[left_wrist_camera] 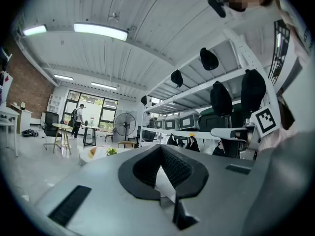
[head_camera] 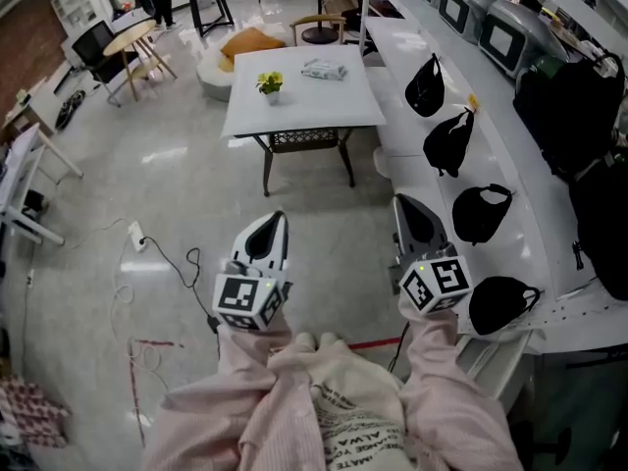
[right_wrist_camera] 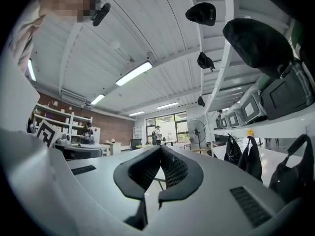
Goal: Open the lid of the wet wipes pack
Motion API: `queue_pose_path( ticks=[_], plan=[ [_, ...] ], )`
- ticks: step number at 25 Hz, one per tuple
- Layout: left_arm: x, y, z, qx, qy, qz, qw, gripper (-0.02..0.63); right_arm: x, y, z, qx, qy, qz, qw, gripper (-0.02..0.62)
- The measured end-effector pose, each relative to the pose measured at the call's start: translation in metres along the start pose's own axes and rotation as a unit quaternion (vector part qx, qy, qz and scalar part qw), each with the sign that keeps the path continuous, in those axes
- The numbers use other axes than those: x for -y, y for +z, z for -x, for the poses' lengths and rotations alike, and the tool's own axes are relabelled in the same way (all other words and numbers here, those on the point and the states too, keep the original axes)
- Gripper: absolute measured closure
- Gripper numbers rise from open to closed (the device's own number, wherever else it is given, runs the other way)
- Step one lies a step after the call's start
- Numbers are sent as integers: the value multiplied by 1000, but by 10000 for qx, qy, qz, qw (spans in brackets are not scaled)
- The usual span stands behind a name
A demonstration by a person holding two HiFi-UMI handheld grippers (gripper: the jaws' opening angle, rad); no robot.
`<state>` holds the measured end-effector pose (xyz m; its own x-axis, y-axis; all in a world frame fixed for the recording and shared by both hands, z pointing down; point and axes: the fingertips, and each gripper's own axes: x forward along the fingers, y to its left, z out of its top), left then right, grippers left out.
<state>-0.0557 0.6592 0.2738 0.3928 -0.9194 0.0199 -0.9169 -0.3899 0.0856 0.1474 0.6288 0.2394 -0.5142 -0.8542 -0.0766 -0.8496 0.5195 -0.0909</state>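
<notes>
White table point(head_camera: 324, 101), yellow flowers point(head_camera: 270, 80), black bags point(head_camera: 448, 143), pink sleeves point(head_camera: 442, 386).

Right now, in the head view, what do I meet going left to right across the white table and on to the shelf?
Potted yellow flowers → wet wipes pack → black bag on the shelf.

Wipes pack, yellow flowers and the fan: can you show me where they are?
Wipes pack point(head_camera: 324, 69), head view, middle of its top.
Flowers point(head_camera: 269, 80), head view, on the yellow blooms.
Fan point(left_wrist_camera: 125, 124), left gripper view, middle of its round cage.
</notes>
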Motion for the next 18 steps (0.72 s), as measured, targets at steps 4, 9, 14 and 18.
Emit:
queue_pose_path(
  ticks=[4, 9, 14, 18],
  plan=[
    [5, 0, -4, 29, 27, -20, 10000, 611, 6, -7, 2, -81, 78, -22, 9999, 595],
    [10, -4, -8, 32, 81, -1, 10000, 611, 15, -19, 3, -173, 130, -57, 9998, 575],
    [13, -9, -7, 32, 131, 99, 9999, 611, 17, -27, -1, -261, 225, -145, 9993, 489],
    [10, -13, -6, -24, 198, 105, 9997, 611, 17, -32, -3, -299, 252, -212, 9990, 474]
  ],
)
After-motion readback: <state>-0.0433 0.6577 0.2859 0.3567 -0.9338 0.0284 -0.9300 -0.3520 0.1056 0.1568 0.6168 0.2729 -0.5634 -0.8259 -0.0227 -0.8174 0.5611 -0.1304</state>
